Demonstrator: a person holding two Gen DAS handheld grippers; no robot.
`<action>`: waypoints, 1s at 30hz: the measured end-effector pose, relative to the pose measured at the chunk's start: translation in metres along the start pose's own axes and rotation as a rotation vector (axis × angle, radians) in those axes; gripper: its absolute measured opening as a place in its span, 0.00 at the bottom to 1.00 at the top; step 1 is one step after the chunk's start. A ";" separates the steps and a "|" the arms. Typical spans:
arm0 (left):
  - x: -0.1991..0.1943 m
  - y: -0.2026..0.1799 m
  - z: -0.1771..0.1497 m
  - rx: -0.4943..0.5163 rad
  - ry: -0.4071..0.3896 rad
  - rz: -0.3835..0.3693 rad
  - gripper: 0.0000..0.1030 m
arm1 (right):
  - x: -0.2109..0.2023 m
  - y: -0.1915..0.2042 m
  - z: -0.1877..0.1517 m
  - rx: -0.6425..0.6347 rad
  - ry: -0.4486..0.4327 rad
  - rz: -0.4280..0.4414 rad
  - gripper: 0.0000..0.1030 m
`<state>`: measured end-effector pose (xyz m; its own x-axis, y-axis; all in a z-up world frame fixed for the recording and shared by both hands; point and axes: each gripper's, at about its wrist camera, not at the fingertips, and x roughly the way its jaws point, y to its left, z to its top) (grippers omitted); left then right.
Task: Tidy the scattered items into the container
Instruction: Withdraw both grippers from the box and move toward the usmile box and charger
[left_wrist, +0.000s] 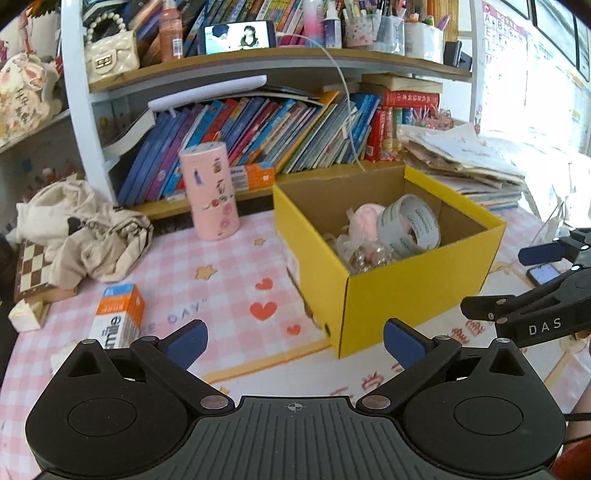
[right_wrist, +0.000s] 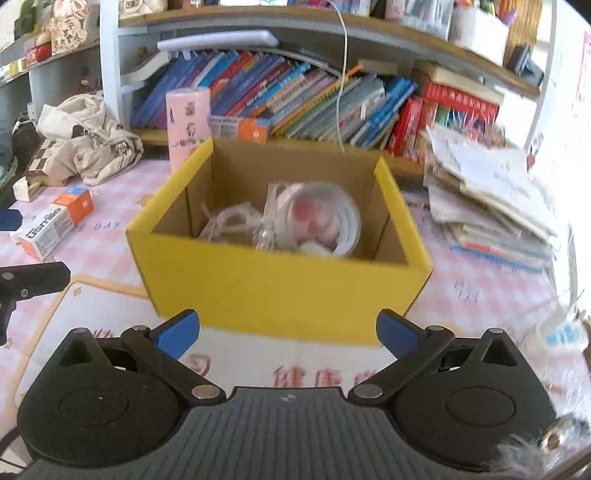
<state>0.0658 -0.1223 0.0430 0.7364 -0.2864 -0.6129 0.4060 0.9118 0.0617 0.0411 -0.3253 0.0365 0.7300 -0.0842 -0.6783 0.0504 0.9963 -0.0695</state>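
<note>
Two tools show in the left wrist view. The left tool (left_wrist: 295, 341) is low over the worktop (left_wrist: 236, 280), with its blue pads far apart and nothing between them. The right tool (left_wrist: 517, 273) pokes in from the right side, just beside the yellow box (left_wrist: 417, 295). Its pads are apart too, and they hold nothing. The yellow box sits on the pink checked worktop, a little to the right. Inside it lie a roll of tape (left_wrist: 410, 225), a pink fluffy thing (left_wrist: 364, 219) and some shiny beads (left_wrist: 369, 256). A toothpaste box (left_wrist: 118, 315) lies flat on the worktop to the left, well apart from the yellow box. A tall pink tube (left_wrist: 210, 190) stands upright behind, near the books (left_wrist: 258, 140). A heap of pale cloth (left_wrist: 85, 232) sits at the far left.

In the right wrist view, the right tool (right_wrist: 288, 332) faces the yellow box (right_wrist: 288, 291) from just in front. Its blue pads are wide apart and empty. The picture is a bit blurry. The roll of tape (right_wrist: 347, 225) and the pink fluffy thing (right_wrist: 314, 218) lie in the box. The toothpaste box (right_wrist: 55, 221) lies on the worktop (right_wrist: 472, 291) off to the left. Part of the left tool (right_wrist: 22, 284) shows at the left edge. A messy pile of papers (right_wrist: 491, 195) sits to the right of the box.
</note>
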 end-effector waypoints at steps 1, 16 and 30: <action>-0.001 0.001 -0.002 0.007 0.004 0.005 1.00 | 0.001 0.002 -0.002 0.004 0.011 0.003 1.00; -0.017 0.012 -0.042 -0.053 0.087 0.030 1.00 | -0.002 0.037 -0.032 0.059 0.091 -0.015 1.00; -0.030 0.040 -0.063 -0.126 0.107 0.039 1.00 | -0.011 0.081 -0.042 -0.036 0.117 0.020 1.00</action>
<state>0.0259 -0.0583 0.0139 0.6859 -0.2228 -0.6927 0.3019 0.9533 -0.0078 0.0086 -0.2443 0.0072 0.6458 -0.0682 -0.7605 0.0106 0.9967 -0.0804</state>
